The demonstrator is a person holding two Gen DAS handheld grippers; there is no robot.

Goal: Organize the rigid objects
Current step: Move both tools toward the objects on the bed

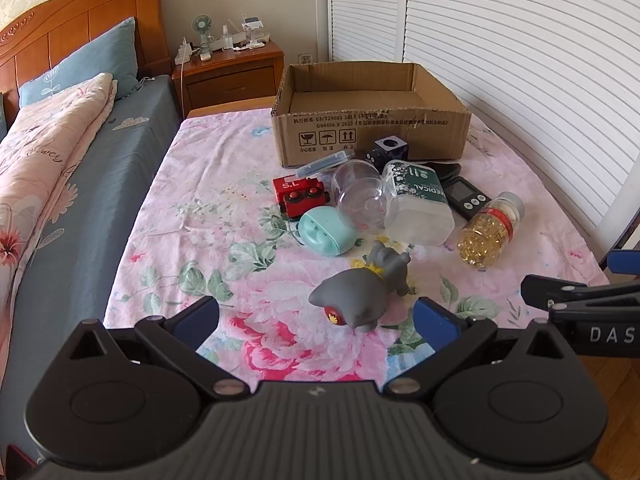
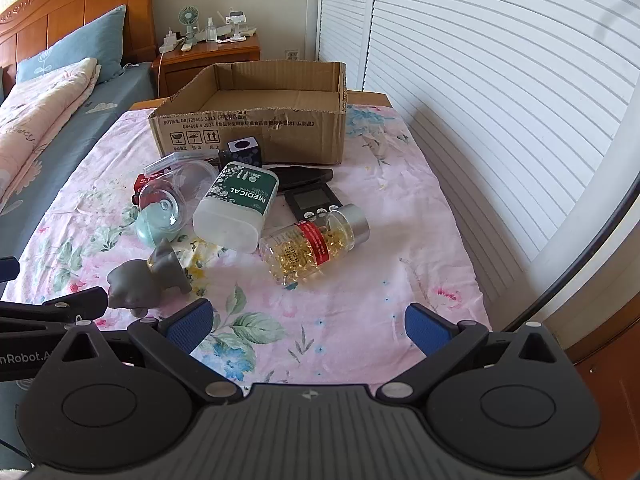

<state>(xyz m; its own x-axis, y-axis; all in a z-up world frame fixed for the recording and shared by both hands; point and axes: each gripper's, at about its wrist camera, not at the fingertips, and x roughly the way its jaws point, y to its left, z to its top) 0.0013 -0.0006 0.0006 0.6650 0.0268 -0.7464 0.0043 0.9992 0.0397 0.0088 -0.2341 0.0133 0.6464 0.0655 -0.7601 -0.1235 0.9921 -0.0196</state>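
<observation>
Floral cloth (image 1: 208,216) covers the table I'm working over, beside a bed (image 1: 60,184) and a shuttered wall. My left gripper (image 1: 316,318) stands with its fingers wide apart and nothing between the pads; the grey toy animal (image 1: 360,296) lies just ahead of it, nearer the right finger. My right gripper (image 2: 306,322) is likewise spread wide and holds nothing, with bare cloth between its fingers.

Ahead of the right gripper lies a capsule bottle (image 2: 314,240) on its side, full of yellow capsules, silver cap pointing away. Beyond it lie a white bottle (image 2: 236,210) with a green label, a small black timer (image 2: 308,202), a clear plastic dome (image 2: 164,208) over a mint case (image 1: 326,232), and a red toy train (image 1: 298,196). Farthest out, the cardboard box (image 2: 248,136) sits open; what shows of its floor is bare.

Only the left view shows the train whole. Only the right view shows the capsule bottle's label clearly.
</observation>
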